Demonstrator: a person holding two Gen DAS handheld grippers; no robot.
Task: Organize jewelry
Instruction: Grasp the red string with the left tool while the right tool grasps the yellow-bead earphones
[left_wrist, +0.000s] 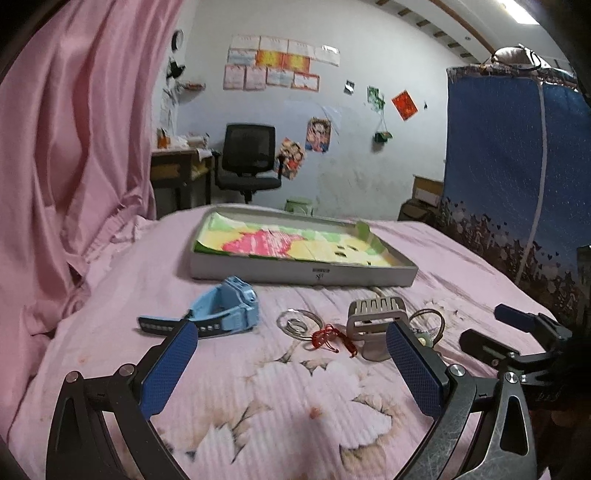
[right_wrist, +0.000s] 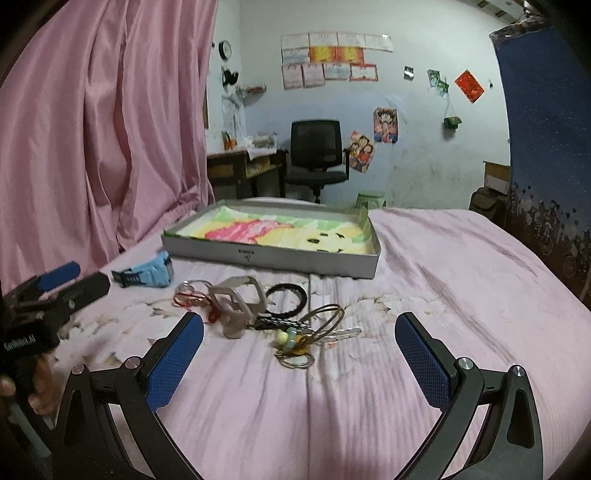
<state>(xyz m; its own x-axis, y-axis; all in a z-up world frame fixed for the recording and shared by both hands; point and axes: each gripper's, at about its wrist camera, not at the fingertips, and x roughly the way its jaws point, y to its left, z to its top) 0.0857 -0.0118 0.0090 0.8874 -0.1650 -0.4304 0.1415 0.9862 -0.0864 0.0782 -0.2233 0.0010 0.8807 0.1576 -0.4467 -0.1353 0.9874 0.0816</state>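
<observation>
Pale-blue plastic wristwatch (left_wrist: 225, 310) looks light and stiff; grip its case. Left tongs (left_wrist: 291, 363) and right tongs (right_wrist: 299, 354) gape wide, empty.

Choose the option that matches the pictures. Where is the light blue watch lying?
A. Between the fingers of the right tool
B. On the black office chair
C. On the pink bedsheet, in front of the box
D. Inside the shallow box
C. The light blue watch lies on the pink bedsheet, on the near side of the shallow box; both the left tool and the right tool are open and empty.
</observation>
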